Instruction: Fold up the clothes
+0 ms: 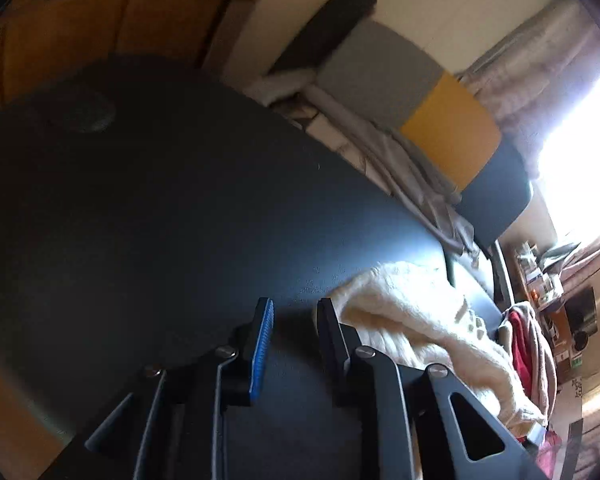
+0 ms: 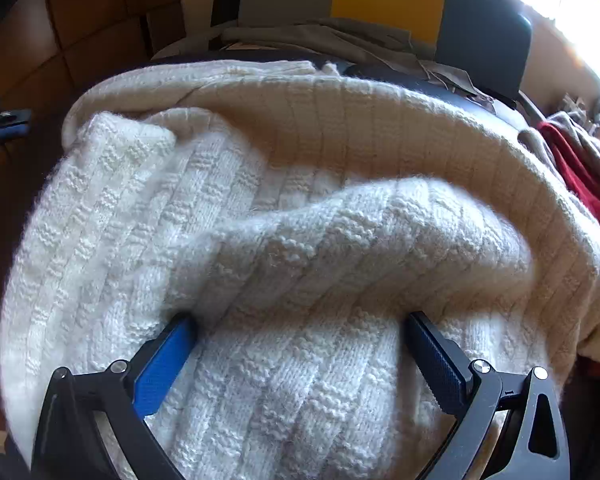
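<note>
a: where is your left gripper (image 1: 294,312) now?

b: it hangs over the dark table (image 1: 160,200), on a bare part of it. your two fingers stand a little apart and nothing is between them. the blue pad (image 1: 262,352) on one finger faces the gap, and only the table top shows through it.

a: and the cream knitted sweater (image 1: 412,320)?

b: in the left view it lies just beside your left gripper, on the side of the finger without a visible pad, in a loose heap toward the table edge. it does not touch the pads. behind it you see a red garment (image 1: 520,344), and a grey cloth (image 1: 412,168) hangs down along the far edge of the table.

a: what about your right gripper (image 2: 300,328)?

b: your right fingers are wide apart. the sweater (image 2: 300,220) fills almost the whole right view. a thick fold of it lies between the two blue pads (image 2: 162,364), but i cannot tell if the pads touch the wool; they do not squeeze it. the red garment (image 2: 580,176) is at the right side, partly under the sweater.

a: is the sweater folded?

b: no, it is bunched, with one ribbed hem turned over on top.
</note>
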`<state>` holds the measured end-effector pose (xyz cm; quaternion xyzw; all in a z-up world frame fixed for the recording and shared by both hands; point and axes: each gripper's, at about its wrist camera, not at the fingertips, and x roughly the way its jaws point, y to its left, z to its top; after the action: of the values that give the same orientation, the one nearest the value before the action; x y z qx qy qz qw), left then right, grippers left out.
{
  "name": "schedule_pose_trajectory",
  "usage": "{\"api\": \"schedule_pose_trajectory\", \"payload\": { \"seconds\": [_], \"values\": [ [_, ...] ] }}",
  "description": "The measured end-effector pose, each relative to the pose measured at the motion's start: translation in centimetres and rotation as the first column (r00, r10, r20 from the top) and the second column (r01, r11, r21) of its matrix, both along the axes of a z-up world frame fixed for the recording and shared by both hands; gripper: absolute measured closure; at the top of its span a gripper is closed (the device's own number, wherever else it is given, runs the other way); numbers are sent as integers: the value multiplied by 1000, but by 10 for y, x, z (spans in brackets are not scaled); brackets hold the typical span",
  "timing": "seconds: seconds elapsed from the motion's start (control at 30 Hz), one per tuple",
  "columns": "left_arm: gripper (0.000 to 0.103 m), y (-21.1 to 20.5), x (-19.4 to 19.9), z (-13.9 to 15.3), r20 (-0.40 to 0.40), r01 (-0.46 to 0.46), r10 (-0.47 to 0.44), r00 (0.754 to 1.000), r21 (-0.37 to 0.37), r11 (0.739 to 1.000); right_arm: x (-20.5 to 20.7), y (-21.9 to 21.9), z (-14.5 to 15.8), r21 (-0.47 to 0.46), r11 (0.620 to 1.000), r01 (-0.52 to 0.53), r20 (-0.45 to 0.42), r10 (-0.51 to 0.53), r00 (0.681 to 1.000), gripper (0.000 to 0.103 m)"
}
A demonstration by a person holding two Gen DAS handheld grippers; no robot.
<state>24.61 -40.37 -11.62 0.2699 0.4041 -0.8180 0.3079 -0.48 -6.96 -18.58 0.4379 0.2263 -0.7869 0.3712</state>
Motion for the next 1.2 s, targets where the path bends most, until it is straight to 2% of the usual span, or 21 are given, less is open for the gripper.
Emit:
{"api": "schedule_pose_trajectory", "payload": {
  "seconds": [0.1,0.17,0.27,0.37,0.5,0.57,0.67,0.77,0.93,1.03,1.2],
  "values": [
    [78,32,-3,18,-32,102,-104,994,-58,993,-2,3,0,-16,1000,-7,27,7,1000,0],
    [76,56,-21,30,-36,199,-204,978,-104,974,-2,6,1,-9,1000,-29,42,29,999,0],
    [76,97,-72,46,2,364,-369,929,-177,915,-6,11,7,-20,997,-68,103,70,992,0],
    [76,130,-125,55,49,480,-483,874,-231,846,-11,27,31,-130,991,-45,195,70,978,0],
    [73,153,-206,52,118,562,-553,825,-284,777,-44,46,75,-256,965,49,112,-20,993,0],
    [69,156,-235,39,164,585,-563,810,-271,764,-76,42,87,-295,952,86,63,-70,996,0],
    [65,160,-279,19,231,620,-576,784,-250,744,-116,26,83,-257,949,183,13,-186,983,0],
    [64,156,-301,-2,262,640,-589,764,-196,743,-137,12,66,-210,946,247,17,-249,968,0],
    [64,144,-323,-30,306,633,-572,761,-158,758,-192,-21,12,-64,959,275,151,-263,953,0],
    [64,135,-337,-48,348,625,-554,756,-132,769,-198,-32,0,-30,960,278,128,-272,954,0],
    [64,124,-336,-61,350,607,-519,780,-217,765,-206,-52,-7,-17,965,260,86,-258,962,0]
  ]
}}
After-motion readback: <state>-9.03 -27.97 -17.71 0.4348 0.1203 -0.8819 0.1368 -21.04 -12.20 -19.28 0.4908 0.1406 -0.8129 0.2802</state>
